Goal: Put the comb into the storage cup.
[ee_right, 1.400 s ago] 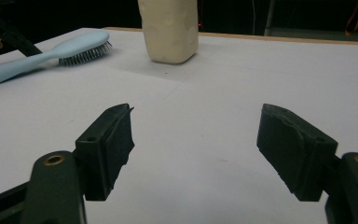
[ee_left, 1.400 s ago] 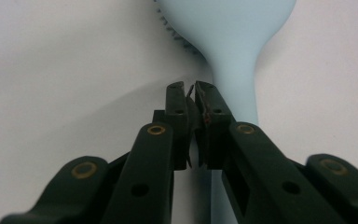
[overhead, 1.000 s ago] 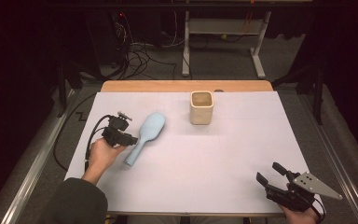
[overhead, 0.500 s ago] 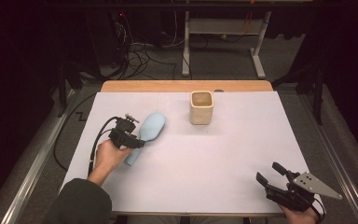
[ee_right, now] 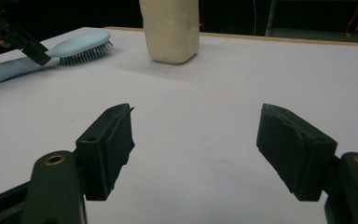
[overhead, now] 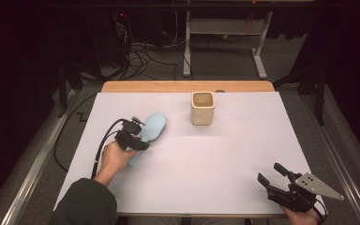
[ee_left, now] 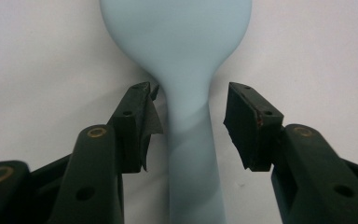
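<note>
A light blue hairbrush [overhead: 152,125] lies bristles down on the white table cover [overhead: 192,159], left of centre. My left gripper [overhead: 137,140] points down over its handle. In the left gripper view the handle [ee_left: 186,154] runs between the two pads [ee_left: 249,126] with a gap on each side. The jaws have just been opening and are open, with nothing gripped. My right gripper [overhead: 269,172] rests near the front right corner, open and empty [ee_right: 196,135]. The right gripper view shows the brush [ee_right: 81,44] far left, with the left gripper [ee_right: 23,42] at its handle.
A cream square cup [overhead: 202,108] stands upright toward the back of the table, also in the right gripper view [ee_right: 170,30]. A wooden strip [overhead: 187,86] borders the far edge. Cables and a white stand lie on the floor beyond.
My left gripper has shifted right and lowered over the brush's handle. The brush, the cup and my right gripper have stayed put.
</note>
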The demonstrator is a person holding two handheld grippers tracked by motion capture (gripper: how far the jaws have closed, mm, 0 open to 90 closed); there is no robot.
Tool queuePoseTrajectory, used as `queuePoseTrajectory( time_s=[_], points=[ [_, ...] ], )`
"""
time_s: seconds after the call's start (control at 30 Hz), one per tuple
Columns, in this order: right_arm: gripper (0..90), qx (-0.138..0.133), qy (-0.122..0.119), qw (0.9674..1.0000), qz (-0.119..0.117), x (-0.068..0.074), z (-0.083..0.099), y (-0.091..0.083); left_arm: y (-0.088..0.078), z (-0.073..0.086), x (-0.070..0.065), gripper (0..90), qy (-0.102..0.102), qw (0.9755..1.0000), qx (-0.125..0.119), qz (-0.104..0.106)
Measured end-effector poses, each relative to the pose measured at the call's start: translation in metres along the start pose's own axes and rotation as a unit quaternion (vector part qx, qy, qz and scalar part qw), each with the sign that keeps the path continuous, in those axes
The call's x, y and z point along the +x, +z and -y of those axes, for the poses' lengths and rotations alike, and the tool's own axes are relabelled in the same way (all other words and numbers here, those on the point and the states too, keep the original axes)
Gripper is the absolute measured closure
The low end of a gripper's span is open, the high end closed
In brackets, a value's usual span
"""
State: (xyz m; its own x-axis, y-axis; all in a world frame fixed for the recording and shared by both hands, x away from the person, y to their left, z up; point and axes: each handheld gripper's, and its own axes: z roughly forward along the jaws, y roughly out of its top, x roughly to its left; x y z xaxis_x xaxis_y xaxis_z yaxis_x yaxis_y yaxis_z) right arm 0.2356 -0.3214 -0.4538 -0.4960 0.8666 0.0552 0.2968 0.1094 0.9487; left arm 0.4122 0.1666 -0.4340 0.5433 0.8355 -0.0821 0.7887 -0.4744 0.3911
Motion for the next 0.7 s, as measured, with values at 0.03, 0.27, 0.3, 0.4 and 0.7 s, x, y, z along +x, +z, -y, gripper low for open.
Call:
queuePoseTrajectory(
  time_s=[0.03, 0.27, 0.3, 0.4, 0.7],
  points=[
    [27.8, 0.000, 0.000, 1.0000, 0.000, 0.0000, 0.0000, 0.0000, 0.0014, -0.0005, -0.0006, 52.2, 0.002, 1.0000, 0.003, -0.001],
    [27.8, 0.000, 0.000, 1.0000, -0.001, -0.0002, 0.0000, -0.0002, 0.0072, -0.0024, -0.0025, 54.9, 0.000, 0.9999, 0.010, -0.005],
    [27.8, 0.000, 0.000, 1.0000, -0.001, -0.0002, 0.0000, -0.0002, 0.0080, -0.0027, -0.0026, 55.6, 0.000, 0.9999, 0.012, -0.006],
    [27.8, 0.000, 0.000, 1.0000, 0.000, -0.0001, 0.0000, -0.0001, 0.0104, -0.0033, -0.0034, 57.9, 0.000, 0.9999, 0.015, -0.008],
    [27.9, 0.000, -0.001, 1.0000, -0.001, 0.0001, 0.0000, 0.0002, 0.0110, -0.0054, -0.0027, 66.7, -0.005, 0.9996, 0.019, -0.020]
  ],
)
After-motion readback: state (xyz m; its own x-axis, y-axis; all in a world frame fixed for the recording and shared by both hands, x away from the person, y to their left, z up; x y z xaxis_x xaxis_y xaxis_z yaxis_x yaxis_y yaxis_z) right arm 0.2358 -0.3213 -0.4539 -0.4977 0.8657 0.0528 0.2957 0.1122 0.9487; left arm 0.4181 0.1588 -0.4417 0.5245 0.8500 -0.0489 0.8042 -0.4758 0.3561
